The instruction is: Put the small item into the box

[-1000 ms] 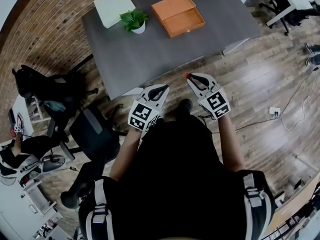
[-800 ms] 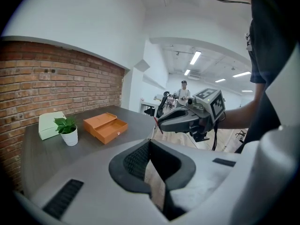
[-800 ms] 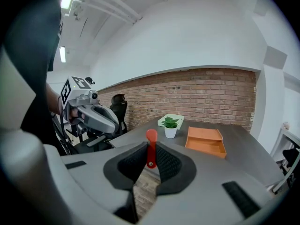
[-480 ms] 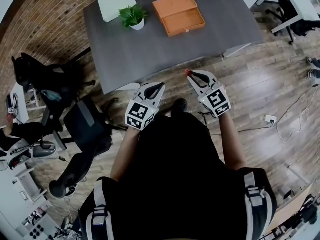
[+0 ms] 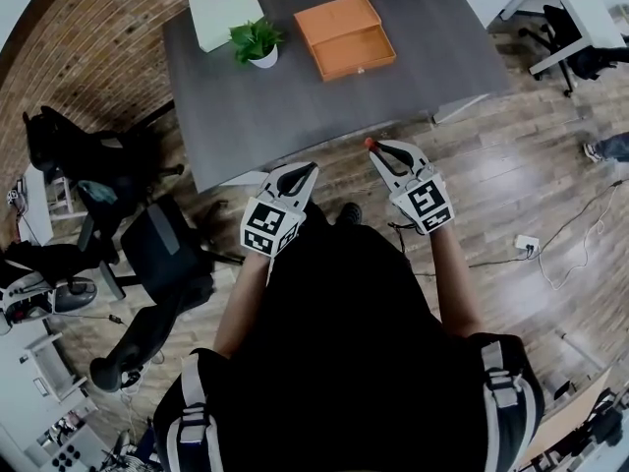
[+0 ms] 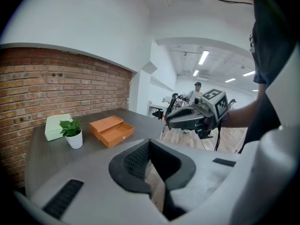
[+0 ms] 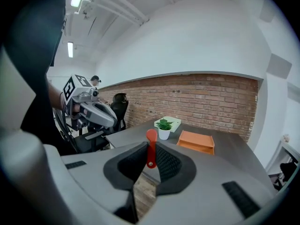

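Note:
An open orange box (image 5: 344, 35) lies on the far part of the grey table (image 5: 393, 77); it also shows as the orange box (image 6: 111, 129) and the orange box (image 7: 197, 141) in the gripper views. A small red item (image 7: 151, 146) stands upright between the jaws of my right gripper (image 7: 149, 150), which is shut on it. In the head view the red item (image 5: 370, 145) pokes from the right gripper (image 5: 374, 149), held over the floor just short of the table's near edge. My left gripper (image 5: 311, 169) is beside it, shut and empty, as the left gripper (image 6: 150, 146) shows.
A potted plant (image 5: 254, 42) and a pale green box (image 5: 224, 8) sit left of the orange box. Black office chairs (image 5: 157, 254) stand on the wooden floor at the left. A cable and socket (image 5: 527, 245) lie on the floor at the right.
The left gripper has drifted a little to the left. The right gripper keeps hold of the red item in nearly the same place.

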Motion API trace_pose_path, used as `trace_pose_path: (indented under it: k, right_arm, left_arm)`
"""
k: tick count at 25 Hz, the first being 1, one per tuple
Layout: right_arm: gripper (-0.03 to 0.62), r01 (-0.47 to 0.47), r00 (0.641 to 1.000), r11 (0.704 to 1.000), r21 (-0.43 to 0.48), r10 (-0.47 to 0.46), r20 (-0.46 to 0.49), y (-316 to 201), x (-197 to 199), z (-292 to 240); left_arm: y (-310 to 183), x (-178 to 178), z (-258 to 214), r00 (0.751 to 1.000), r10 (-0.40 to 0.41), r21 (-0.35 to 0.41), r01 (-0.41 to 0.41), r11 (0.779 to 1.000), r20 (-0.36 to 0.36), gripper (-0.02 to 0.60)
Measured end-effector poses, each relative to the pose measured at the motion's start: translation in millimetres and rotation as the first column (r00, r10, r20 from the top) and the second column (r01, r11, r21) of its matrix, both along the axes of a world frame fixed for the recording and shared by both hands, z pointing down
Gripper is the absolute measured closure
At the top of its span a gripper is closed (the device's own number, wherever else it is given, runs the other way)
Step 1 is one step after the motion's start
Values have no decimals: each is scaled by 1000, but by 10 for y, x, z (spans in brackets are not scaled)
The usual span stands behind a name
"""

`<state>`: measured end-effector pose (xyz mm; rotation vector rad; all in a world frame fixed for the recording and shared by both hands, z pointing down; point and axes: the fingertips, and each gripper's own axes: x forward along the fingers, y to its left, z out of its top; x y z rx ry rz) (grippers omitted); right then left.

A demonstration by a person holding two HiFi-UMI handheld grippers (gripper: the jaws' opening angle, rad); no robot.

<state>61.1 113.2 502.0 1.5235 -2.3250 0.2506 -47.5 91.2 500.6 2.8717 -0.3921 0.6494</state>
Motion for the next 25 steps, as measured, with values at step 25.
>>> trace_pose_path:
  k: [25]
  right_arm:
    - [530, -82, 996, 995, -60, 79, -52, -666, 446, 111]
  left_arm:
    - [-943, 531, 11, 998, 40, -45, -42, 998, -51, 558]
